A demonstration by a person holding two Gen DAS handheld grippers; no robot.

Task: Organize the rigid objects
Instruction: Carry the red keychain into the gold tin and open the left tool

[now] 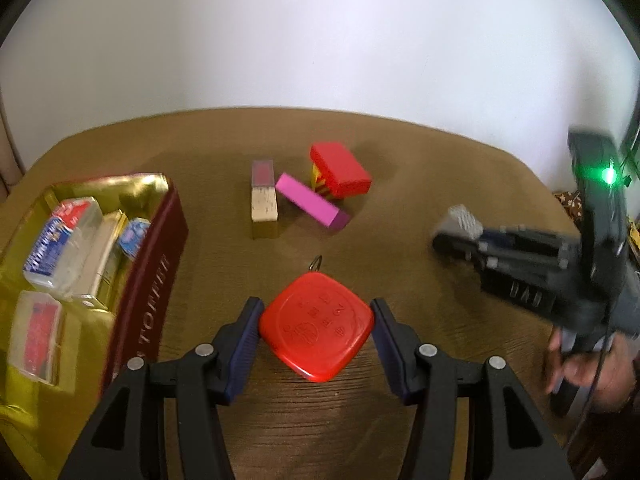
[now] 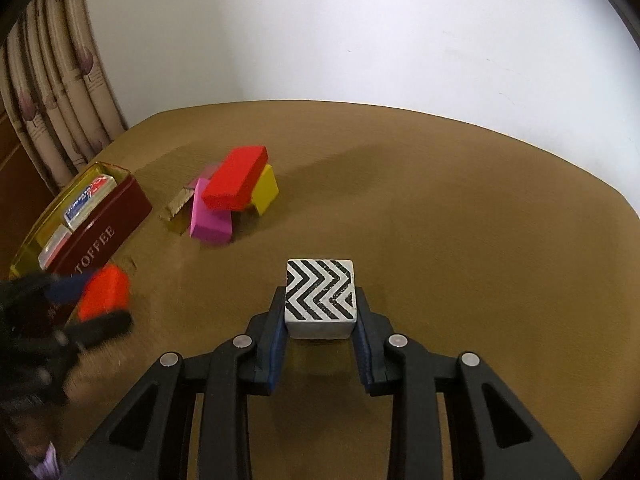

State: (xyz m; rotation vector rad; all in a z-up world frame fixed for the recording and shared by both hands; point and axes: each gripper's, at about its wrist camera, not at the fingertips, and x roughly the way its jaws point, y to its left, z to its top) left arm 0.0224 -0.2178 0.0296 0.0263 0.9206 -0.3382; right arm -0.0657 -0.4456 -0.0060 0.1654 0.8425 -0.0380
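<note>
My left gripper [image 1: 317, 320] is shut on a red rounded-square case [image 1: 316, 326] with a small metal ring, just above the brown table. My right gripper [image 2: 320, 304] is shut on a white block with black chevrons [image 2: 320, 298], held low over the table; the block also shows in the left wrist view [image 1: 464, 218]. A dark red toffee tin [image 1: 148, 276] with a gold inside stands at the left and holds several small boxes. The tin also shows in the right wrist view [image 2: 100, 232].
A pile of blocks lies mid-table: a red block [image 1: 340, 168] resting on a yellow one [image 2: 265, 190], a pink bar [image 1: 310, 198] and a wooden block [image 1: 264, 196]. A white wall stands behind the table. Curtains [image 2: 56, 80] hang at the far left.
</note>
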